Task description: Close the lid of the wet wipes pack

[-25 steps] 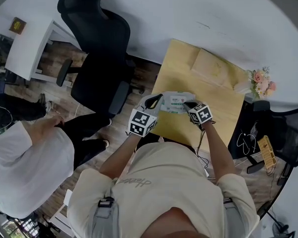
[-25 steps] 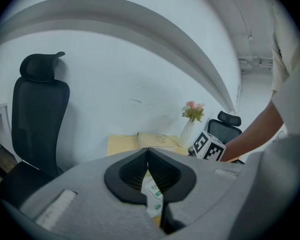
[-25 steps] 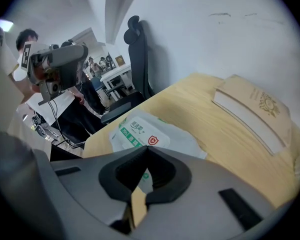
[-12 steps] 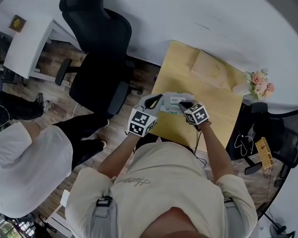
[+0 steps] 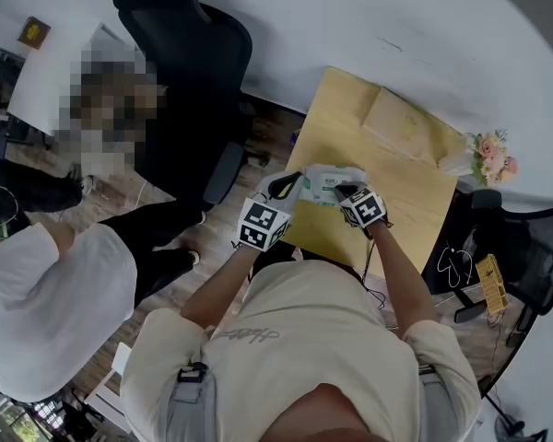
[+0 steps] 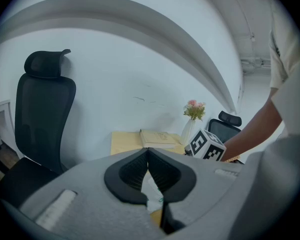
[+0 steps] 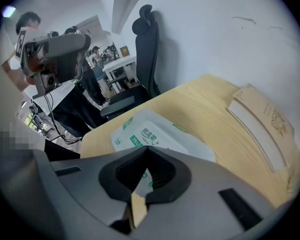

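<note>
head view shows the wet wipes pack (image 5: 330, 185) lying flat at the table's (image 5: 415, 196) near left corner, its lid seemingly already down, with the left gripper (image 5: 289, 185) and right gripper (image 5: 348, 191) both over that corner, jaws together on nothing, so probably only a firming press remains.

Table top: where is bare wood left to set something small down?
Bare wood lies between the wet wipes pack and the book, and right of the pack toward the vase. The near edge is crowded: the left gripper and right gripper are at the pack there.
</note>
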Motion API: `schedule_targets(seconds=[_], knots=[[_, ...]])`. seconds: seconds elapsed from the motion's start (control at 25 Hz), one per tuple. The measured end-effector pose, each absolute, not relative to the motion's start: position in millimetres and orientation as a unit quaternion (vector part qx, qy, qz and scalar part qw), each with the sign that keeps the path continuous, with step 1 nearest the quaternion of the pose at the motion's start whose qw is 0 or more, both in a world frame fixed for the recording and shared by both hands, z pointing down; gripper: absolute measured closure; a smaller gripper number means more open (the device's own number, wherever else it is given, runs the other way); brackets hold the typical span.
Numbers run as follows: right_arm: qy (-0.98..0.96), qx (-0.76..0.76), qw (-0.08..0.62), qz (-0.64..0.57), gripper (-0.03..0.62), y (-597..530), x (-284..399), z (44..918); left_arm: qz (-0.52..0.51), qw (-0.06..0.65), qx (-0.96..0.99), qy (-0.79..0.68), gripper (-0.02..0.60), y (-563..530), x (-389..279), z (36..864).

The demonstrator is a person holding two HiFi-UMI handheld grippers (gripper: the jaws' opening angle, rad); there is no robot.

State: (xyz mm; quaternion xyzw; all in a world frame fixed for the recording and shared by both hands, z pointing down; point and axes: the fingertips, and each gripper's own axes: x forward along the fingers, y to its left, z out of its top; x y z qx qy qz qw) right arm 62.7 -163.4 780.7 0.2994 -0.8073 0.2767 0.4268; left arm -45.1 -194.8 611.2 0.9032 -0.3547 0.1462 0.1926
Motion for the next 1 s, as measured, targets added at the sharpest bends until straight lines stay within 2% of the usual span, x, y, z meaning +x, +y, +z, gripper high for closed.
schedule_targets(seconds=[0.28,0.4,0.64,1.0], knots=[[-0.788,0.317,0.454,0.269,0.591,-164,62,785,0.149,0.194,0.904,-0.349,0.565,-194,-43,614],[-0.785,0.327,0.446,0.279,0.591,-164,62,784,0.150,0.192,0.907,-0.342,0.565,-193,-39,613],[-0.794,0.356,0.394,0.295,0.592,-161,73,767,0.149,0.179,0.915,-0.330,0.565,-193,-30,600],[-0.804,0.463,0.238,0.286,0.592,-154,132,661,0.128,0.141,0.932,-0.309,0.565,-197,-10,547]])
